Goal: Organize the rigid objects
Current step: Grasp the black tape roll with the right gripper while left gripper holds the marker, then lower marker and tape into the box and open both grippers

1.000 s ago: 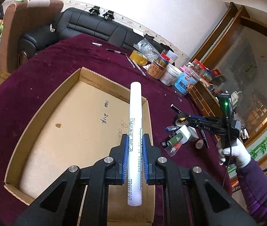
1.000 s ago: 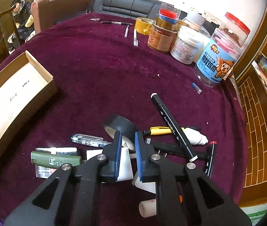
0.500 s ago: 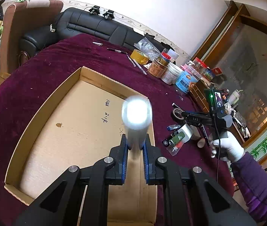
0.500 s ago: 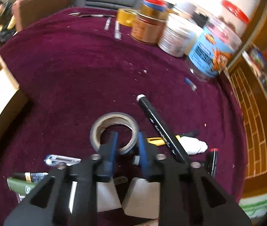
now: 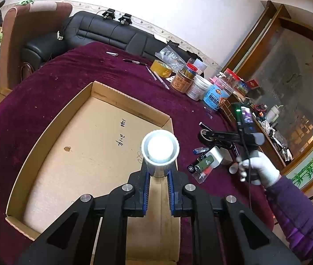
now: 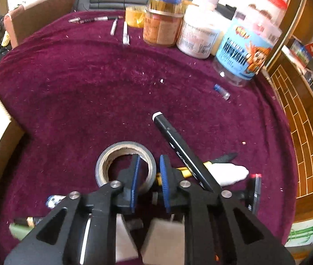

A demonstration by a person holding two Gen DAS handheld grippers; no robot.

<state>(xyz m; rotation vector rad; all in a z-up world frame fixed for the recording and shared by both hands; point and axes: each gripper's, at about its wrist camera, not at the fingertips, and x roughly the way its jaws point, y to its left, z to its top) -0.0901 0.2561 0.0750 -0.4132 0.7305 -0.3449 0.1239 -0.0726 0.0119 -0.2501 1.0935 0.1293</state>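
Bright, even room light. Glare whitens the tube (image 5: 160, 148) end above the left gripper (image 5: 158, 193). The right wrist view is motion-blurred, jars (image 6: 243, 50) smeared; fisheye edges bend and darken.

This is a home living room. Beyond the tongs, a black leather sofa (image 5: 112, 35) stands against the wall behind a round table (image 5: 52, 81) draped in dark red cloth, with food jars (image 6: 163, 19) clustered at its far edge. A wood-framed painted panel (image 5: 293, 70) rises to the right.

Black leather sofa (image 5: 112, 35) sits against the white wall (image 5: 211, 11), brown armchair (image 5: 30, 33) left of it, wooden cabinet (image 5: 289, 77) to its right.
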